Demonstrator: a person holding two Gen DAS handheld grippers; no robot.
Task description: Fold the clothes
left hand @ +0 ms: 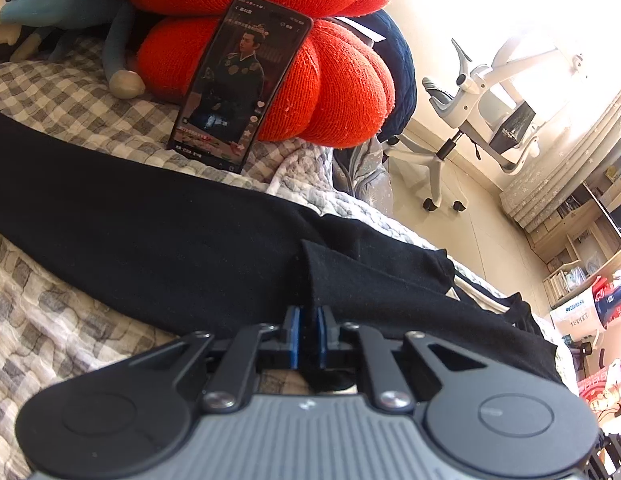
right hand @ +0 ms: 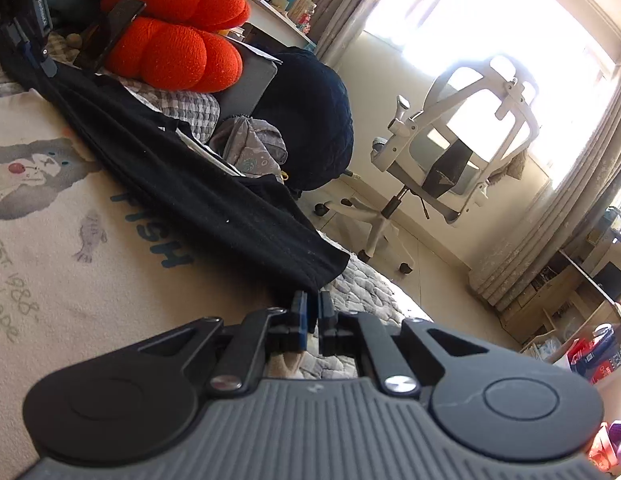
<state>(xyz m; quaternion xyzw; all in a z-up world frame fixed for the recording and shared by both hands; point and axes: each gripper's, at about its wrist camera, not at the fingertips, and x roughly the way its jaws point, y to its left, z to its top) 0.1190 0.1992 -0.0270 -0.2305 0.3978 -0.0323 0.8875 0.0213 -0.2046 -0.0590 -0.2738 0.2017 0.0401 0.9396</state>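
so my left gripper (left hand: 309,312) and right gripper (right hand: 312,298) are each pinched shut on the black garment (left hand: 158,240) edge, stretched long ahead, basically nothing's folded yet

Support: bed (left hand: 50,320), lying under a grey-checked quilted cover.
Second layer: cream printed blanket (right hand: 70,260) spreading over the nearer part.
Across it: black garment (left hand: 170,240) stretching out long.
At the far side: orange cushion (left hand: 330,92) resting on the cover, propping a phone (left hand: 226,92); blue plush toy (left hand: 70,4) lying beside.
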